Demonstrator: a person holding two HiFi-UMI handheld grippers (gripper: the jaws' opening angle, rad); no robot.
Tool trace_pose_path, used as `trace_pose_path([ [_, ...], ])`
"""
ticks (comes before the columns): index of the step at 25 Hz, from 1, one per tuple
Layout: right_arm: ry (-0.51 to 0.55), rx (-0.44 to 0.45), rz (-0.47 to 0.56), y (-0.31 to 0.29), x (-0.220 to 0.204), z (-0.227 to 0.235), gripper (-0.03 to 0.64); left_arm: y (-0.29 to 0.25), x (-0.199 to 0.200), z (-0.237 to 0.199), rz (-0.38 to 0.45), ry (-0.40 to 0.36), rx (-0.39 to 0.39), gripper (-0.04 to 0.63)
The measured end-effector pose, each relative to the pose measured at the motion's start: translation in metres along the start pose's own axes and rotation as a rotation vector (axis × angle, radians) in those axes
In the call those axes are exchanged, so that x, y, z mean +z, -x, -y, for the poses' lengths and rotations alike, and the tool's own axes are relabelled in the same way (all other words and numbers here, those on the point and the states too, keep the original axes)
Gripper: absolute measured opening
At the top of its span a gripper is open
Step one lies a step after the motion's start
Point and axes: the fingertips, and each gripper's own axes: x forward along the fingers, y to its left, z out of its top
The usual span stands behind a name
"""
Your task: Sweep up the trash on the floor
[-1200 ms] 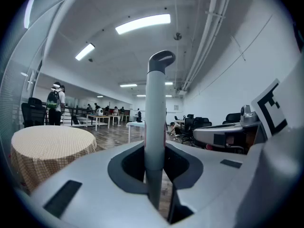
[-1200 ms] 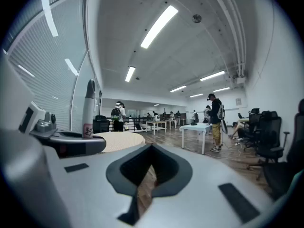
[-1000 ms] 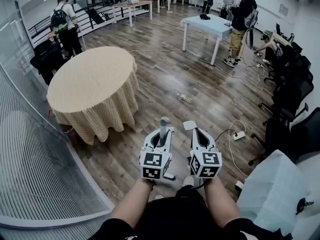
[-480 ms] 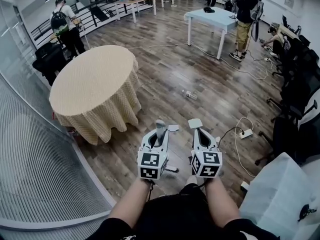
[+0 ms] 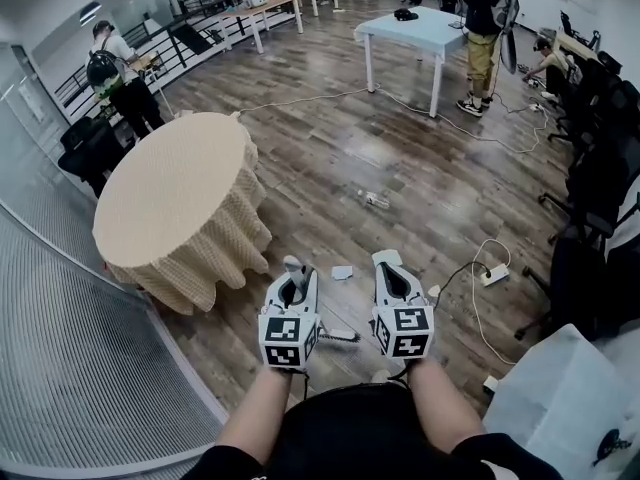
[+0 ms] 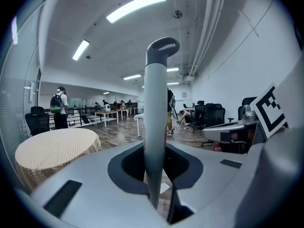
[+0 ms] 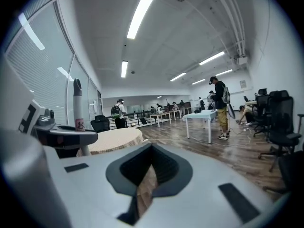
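Observation:
My left gripper is shut on a grey upright handle with a loop at its top. In the left gripper view the handle rises between the jaws of my left gripper. My right gripper is level with it on the right. In the right gripper view my right gripper has its jaws together with nothing between them. On the wooden floor, a white paper scrap lies just ahead between the grippers. A smaller white bit is to the right. A small clear piece of trash lies farther ahead.
A round table with a beige cloth stands at the left, beside a curved glass wall. A power strip with cable and black office chairs are at the right. A white table and several people are far off.
Both grippers have come lower and closer to my body in the head view. The round table has slid left, and the white paper scrap now shows between the grippers.

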Motion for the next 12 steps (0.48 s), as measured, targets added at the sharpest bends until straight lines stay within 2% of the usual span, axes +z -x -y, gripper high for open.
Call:
trace_pose_path([
  [6, -0.003, 0.011, 0.014, -0.018, 0.018, 0.076, 0.014, -0.046, 0.014, 0.022, 0.009, -0.028, 0.038, 0.064],
  [9, -0.049, -0.023, 0.007, -0.021, 0.019, 0.118, 0.014, -0.061, 0.013, 0.024, 0.001, -0.019, 0.067, 0.064],
  [12, -0.094, -0.044, 0.018, -0.027, 0.026, 0.141, 0.014, -0.076, 0.017, 0.019, -0.007, -0.005, 0.088, 0.063],
])
